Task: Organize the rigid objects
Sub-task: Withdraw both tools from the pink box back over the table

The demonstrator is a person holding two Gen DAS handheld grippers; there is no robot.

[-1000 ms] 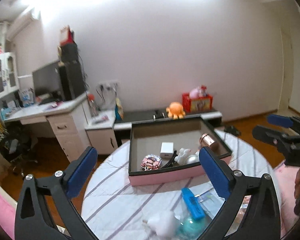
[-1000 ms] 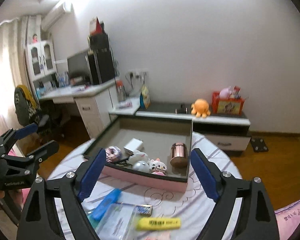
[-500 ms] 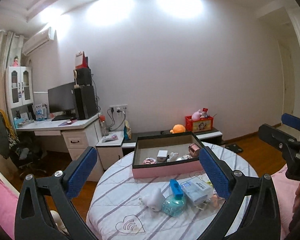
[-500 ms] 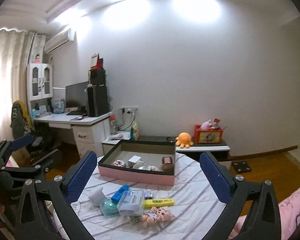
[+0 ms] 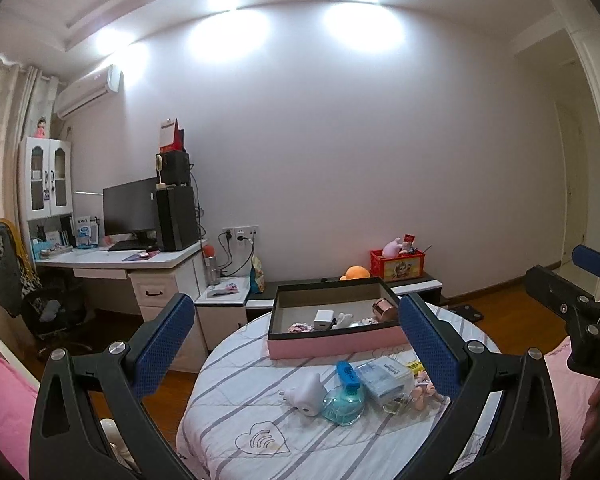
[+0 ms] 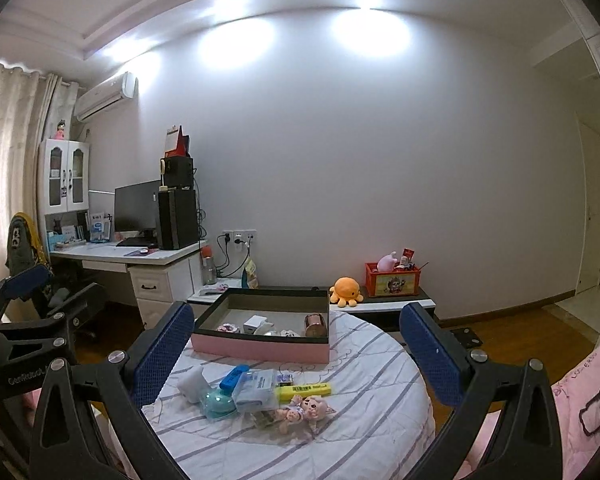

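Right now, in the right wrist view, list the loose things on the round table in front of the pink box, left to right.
White gadget → teal bottle → clear packet → yellow highlighter. The doll lies nearer, below the highlighter, so its place in the order is unclear.

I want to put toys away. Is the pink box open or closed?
Open. The pink box has no lid on; you can see straight inside to a copper can and a white cube.
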